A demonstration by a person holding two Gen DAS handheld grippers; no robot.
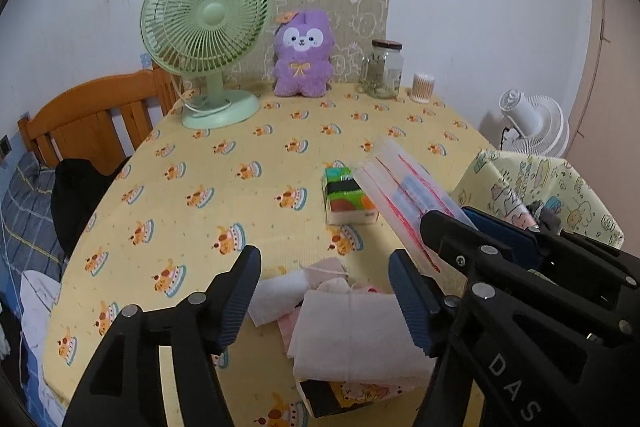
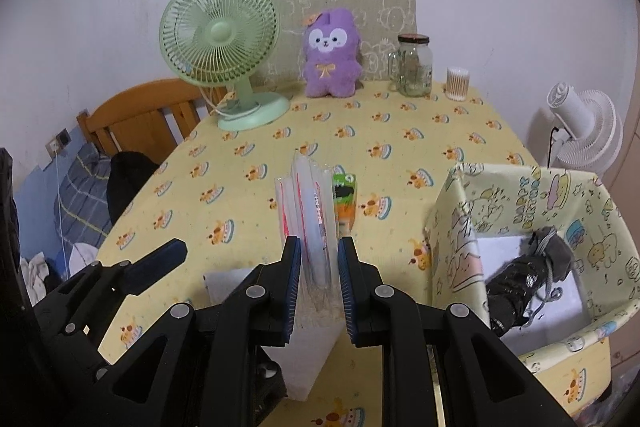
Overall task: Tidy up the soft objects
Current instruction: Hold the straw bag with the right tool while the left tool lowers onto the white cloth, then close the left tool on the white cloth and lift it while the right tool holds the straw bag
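My right gripper point(image 2: 319, 267) is shut on a clear plastic packet with red lines point(image 2: 310, 211) and holds it above the table; the packet also shows in the left wrist view point(image 1: 404, 193). My left gripper point(image 1: 324, 291) is open above a pile of white and pink folded cloths point(image 1: 352, 327) at the table's near edge. A green and orange tissue pack point(image 1: 348, 201) lies mid-table, also seen in the right wrist view point(image 2: 345, 201). A purple plush toy point(image 1: 303, 55) sits at the back.
A patterned storage box point(image 2: 532, 211) at the right holds a folded dark umbrella point(image 2: 528, 275). A green desk fan point(image 1: 204, 39), a glass jar point(image 1: 382, 69) and a cotton swab tub point(image 1: 423, 87) stand at the back. A wooden chair point(image 1: 100, 115) is on the left.
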